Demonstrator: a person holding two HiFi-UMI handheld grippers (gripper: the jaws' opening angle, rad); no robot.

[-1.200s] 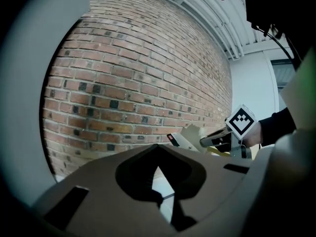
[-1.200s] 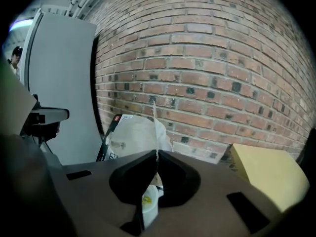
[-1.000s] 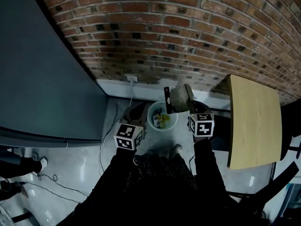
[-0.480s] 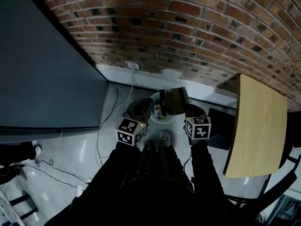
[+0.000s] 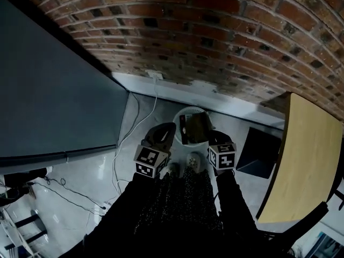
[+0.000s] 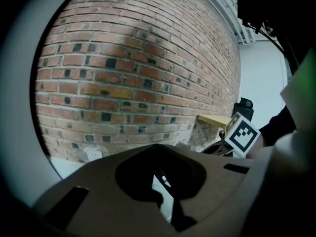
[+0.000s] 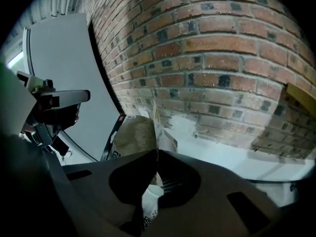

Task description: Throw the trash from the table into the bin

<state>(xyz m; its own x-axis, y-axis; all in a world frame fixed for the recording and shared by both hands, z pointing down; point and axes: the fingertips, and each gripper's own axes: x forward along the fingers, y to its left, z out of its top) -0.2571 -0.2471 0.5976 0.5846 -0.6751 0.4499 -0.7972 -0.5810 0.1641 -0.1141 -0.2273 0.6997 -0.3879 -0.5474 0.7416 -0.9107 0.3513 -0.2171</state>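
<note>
My right gripper (image 5: 208, 137) pinches the brown paper bag (image 5: 196, 127) by its edge and hangs it over the white bin (image 5: 185, 113), ready to drop in. My left gripper (image 5: 163, 133), jaws together and empty, sits beside.

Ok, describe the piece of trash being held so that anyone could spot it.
Find the brick wall, then the white bin on the floor at its foot. Over the bin hangs a tan, crumpled paper bag, pinched in the right hand-held gripper. It is the only item held, with a black strip along one edge.
</note>
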